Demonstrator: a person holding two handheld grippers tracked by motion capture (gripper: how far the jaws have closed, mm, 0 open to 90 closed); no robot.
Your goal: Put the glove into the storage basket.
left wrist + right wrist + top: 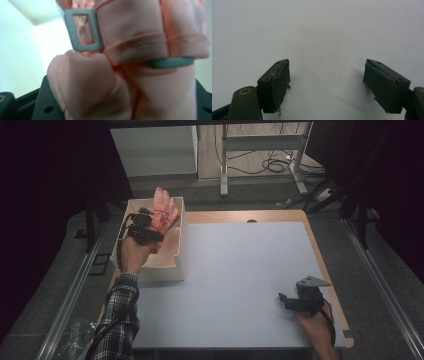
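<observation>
Left tongs (159, 227) clamped on the pink glove (164, 212) over the white box (181, 251); right tongs (286, 300) gaping wide above the surface (240, 270)

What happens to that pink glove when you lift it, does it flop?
The pink glove would probably flop: in the left tool its fabric folds and bunches. It looks light, likely not fragile. Its grey buckle seems the only stiff part.

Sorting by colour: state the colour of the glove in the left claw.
Pale pink glove, with a grey buckle; clearest in the left gripper view.
</observation>
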